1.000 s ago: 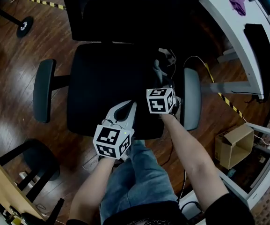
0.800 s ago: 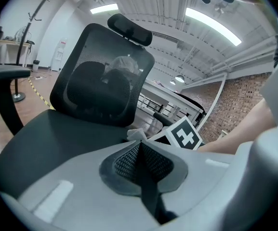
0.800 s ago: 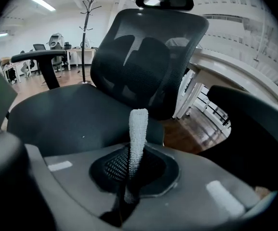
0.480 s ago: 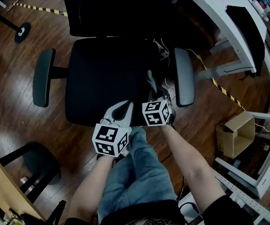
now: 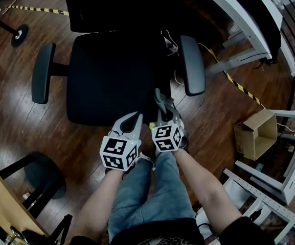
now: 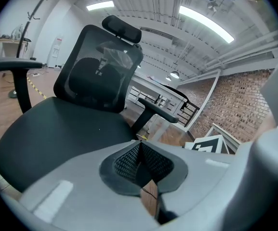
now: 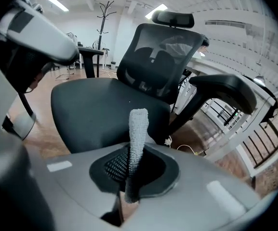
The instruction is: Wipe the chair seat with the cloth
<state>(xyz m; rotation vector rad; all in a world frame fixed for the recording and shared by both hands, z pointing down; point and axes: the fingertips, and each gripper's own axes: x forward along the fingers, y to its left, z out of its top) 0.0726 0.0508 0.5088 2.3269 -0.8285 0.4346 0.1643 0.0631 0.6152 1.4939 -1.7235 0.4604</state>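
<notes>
A black office chair has its seat in front of me, seen too in the left gripper view and the right gripper view. My right gripper hovers off the seat's front right corner, shut on a grey cloth that sticks up from its jaws. Just left of it, my left gripper sits at the seat's front edge, shut with nothing between its jaws.
Armrests flank the seat and the backrest rises beyond. A white desk stands at the right, a cardboard box on the wood floor, a black stool at lower left.
Both grippers have drawn back toward me off the seat; the right one, with the cloth, moved from the seat's right side to its front right corner.
</notes>
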